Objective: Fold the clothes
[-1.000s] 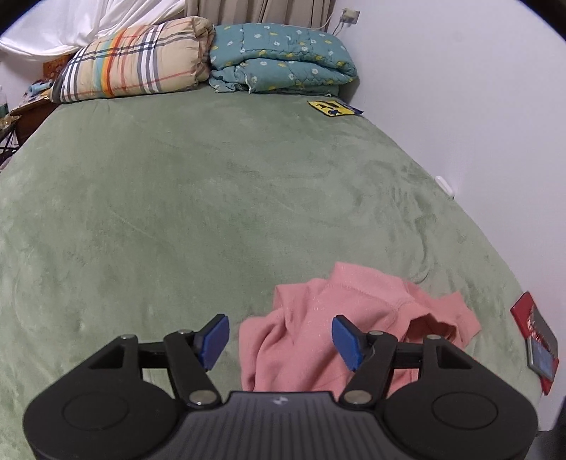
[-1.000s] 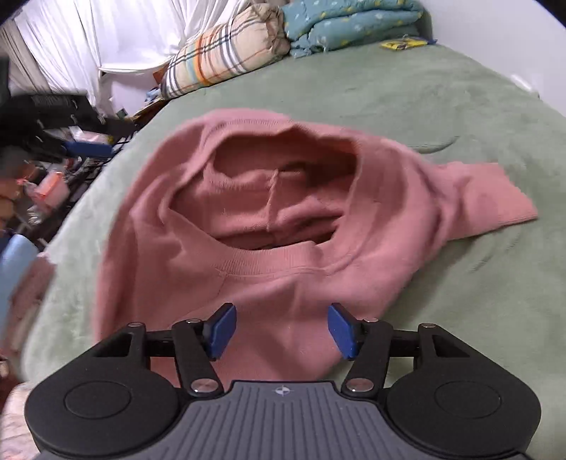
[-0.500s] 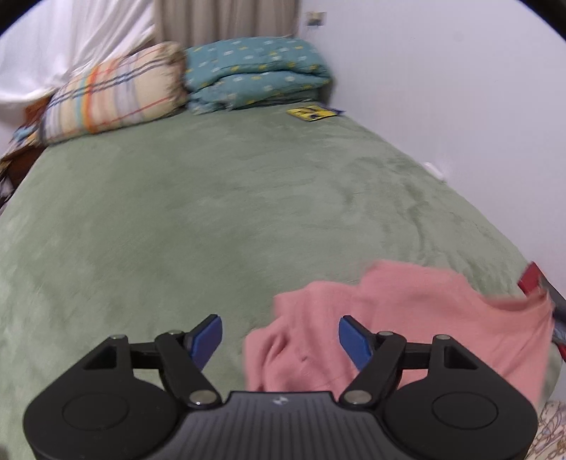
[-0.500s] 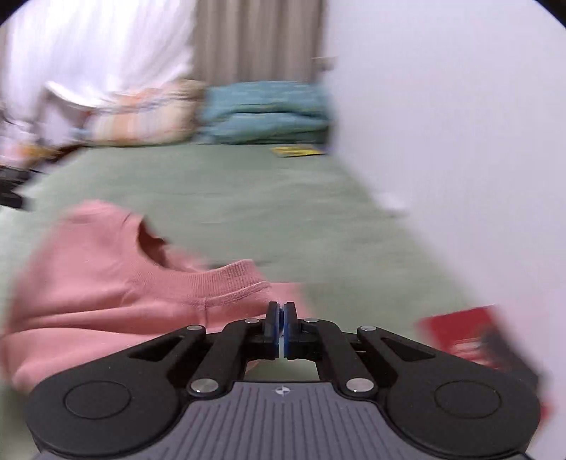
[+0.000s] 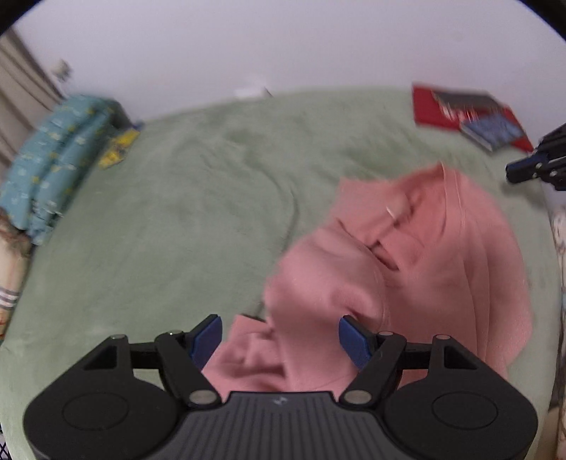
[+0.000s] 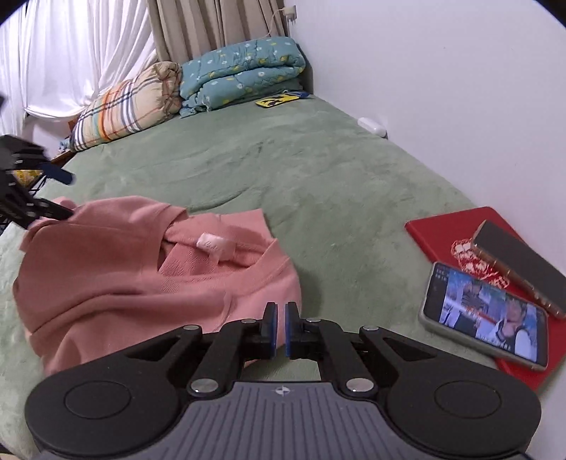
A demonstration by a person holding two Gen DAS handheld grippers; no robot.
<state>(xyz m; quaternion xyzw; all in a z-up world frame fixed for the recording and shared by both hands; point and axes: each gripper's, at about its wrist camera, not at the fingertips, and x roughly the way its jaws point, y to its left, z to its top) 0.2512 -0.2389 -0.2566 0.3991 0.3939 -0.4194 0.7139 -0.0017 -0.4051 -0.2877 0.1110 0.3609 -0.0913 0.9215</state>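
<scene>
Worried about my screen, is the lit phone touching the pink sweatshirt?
Apart. Right wrist view: bare green blanket separates the phone from the pink sweatshirt.

My right gripper (image 6: pixel 279 327) is closed, with nothing between its pads, at the near right edge of the pink sweater (image 6: pixel 116 279). Phone (image 6: pixel 484 315) lies right on a red book (image 6: pixel 456 226). Bed (image 6: pixel 318 170) is green.

My left camera looks steeply down along its tongs (image 5: pixel 279 334), close over the pink sweater (image 5: pixel 417 254) on the green bed (image 5: pixel 177 219), facing the wall side. My right camera looks lower and farther, up the bed towards the curtains (image 6: pixel 198 32). Both views share the sweater, red book (image 5: pixel 435 109) and teal quilt (image 5: pixel 53 152).
</scene>
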